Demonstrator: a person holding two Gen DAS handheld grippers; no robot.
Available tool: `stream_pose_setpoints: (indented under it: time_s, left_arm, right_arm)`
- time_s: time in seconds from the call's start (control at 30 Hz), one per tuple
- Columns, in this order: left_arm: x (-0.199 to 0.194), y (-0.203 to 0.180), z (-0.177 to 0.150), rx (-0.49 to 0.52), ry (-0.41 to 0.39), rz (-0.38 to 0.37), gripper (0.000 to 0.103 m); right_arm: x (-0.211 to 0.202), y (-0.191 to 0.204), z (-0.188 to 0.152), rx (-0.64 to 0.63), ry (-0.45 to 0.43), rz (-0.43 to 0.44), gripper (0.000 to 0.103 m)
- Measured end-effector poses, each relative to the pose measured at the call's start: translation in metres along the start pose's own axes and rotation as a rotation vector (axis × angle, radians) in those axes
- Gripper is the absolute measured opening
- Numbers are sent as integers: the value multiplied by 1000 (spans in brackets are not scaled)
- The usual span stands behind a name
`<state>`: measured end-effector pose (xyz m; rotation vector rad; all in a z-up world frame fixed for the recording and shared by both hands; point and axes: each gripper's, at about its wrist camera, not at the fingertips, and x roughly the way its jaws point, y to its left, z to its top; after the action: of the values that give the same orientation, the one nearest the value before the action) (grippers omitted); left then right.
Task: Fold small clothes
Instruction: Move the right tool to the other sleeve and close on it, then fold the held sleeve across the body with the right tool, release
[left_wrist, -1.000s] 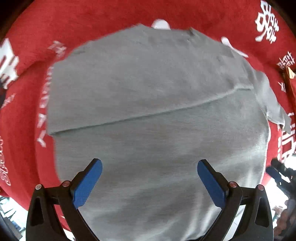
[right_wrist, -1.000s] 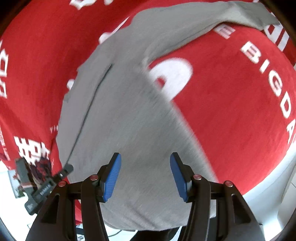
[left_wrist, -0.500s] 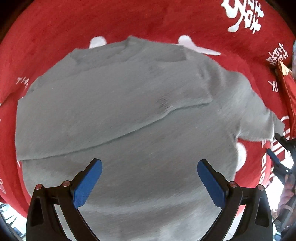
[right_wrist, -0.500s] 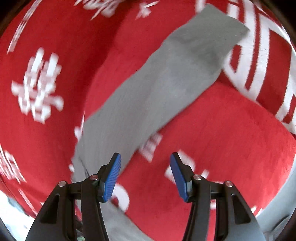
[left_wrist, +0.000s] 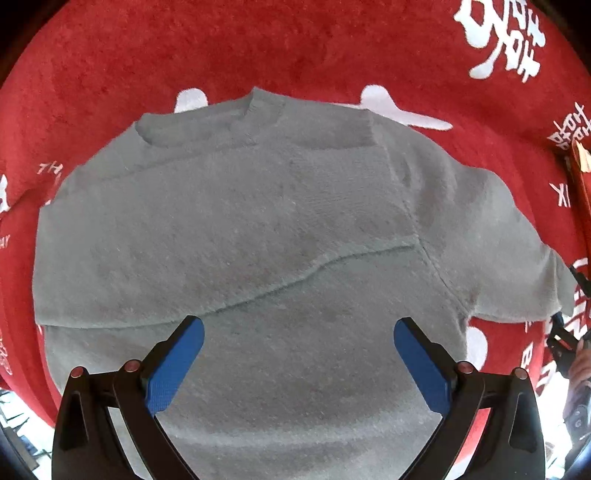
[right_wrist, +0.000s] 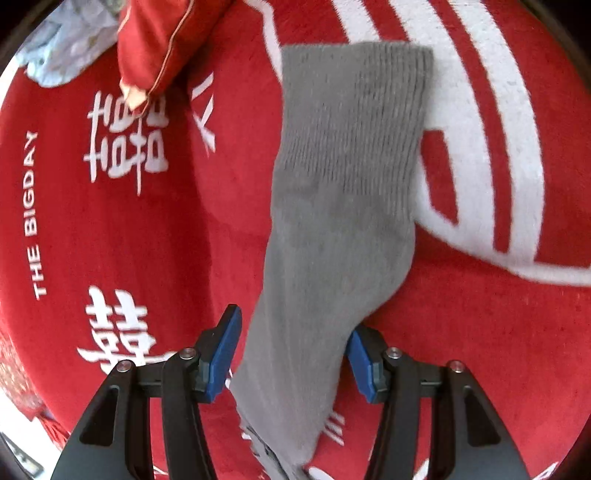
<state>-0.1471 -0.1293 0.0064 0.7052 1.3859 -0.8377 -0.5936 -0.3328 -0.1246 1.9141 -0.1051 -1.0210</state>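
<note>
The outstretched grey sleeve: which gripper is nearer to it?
Right. The right gripper straddles the sleeve, its open fingers on either side of it. The left gripper hangs over the sweater body, away from that sleeve.

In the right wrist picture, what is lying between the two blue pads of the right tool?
The grey sweater sleeve runs through the gap between the open right tool pads, lying on the red blanket. Nothing else is there; only the right wrist view shows this.

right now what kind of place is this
Probably a home, likely a bed or sofa: a plush red blanket printed with double-happiness characters and "THE BIGDAY" covers the surface, a red cushion lies at its edge, and a grey sweater is spread out for folding.
</note>
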Motion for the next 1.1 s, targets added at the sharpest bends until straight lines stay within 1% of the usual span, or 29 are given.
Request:
stream_pose_setpoints:
  time_s: [0.07,0.1,0.17,0.23,0.3,0.4,0.43,0.47,0.57,0.6,0.63,0.7,0.73,0.8,0.83,0.9,0.93,1.03,1.07,1.1]
  left_arm:
    - [2,1,5,-18,-9,-10,103]
    - [1,5,6,-29,-14,-18,103]
    - [-1,10,9,-43,-24,-16,103]
    - [-4,19,8,-49,-36,-16,103]
    - [-11,30,10,-51,-58,-12,103]
    - [-19,55,18,-62,-98,7,103]
    - [-20,62,19,-69,-103,12,103]
    - [-22,70,21,-79,-108,15,103]
    - [-29,98,19,-122,-124,28,103]
    - [-31,107,16,-143,-129,30,103]
    - [-33,116,13,-156,-132,30,103]
    - [-34,136,6,-187,-134,29,103]
    - [-34,142,1,-199,-135,29,103]
    - [-33,160,-6,-221,-136,32,103]
    - [-32,166,-10,-228,-136,36,103]
    - [-30,183,-20,-250,-136,45,103]
    - [-28,191,-23,-262,-135,49,103]
    - [-21,214,-33,-300,-128,55,103]
    - [-19,219,-35,-308,-124,55,103]
    - [-17,227,-38,-318,-121,54,103]
  right_arm:
    - [7,7,2,-8,28,-3,57]
    - [10,11,2,-14,50,-13,38]
    - [14,18,2,-42,67,-55,6]
    - [11,30,0,-100,63,-70,6]
    - [11,49,-6,-179,70,-59,6]
    - [18,89,-27,-323,129,6,6]
    - [23,109,-41,-400,160,32,5]
    - [27,121,-51,-448,182,49,5]
    - [46,165,-99,-628,276,103,6]
    - [54,181,-122,-706,314,118,6]
    - [60,190,-139,-759,338,126,6]
    - [74,210,-188,-913,401,134,6]
    - [84,218,-220,-1011,443,127,6]
    - [99,222,-266,-1142,495,98,6]
    - [111,221,-298,-1216,536,75,6]
    - [132,209,-345,-1310,604,29,6]
    - [140,203,-360,-1333,627,9,6]
    - [176,172,-405,-1396,699,-111,6]
    - [188,158,-415,-1404,722,-157,6]
    - [197,148,-420,-1400,739,-197,8]
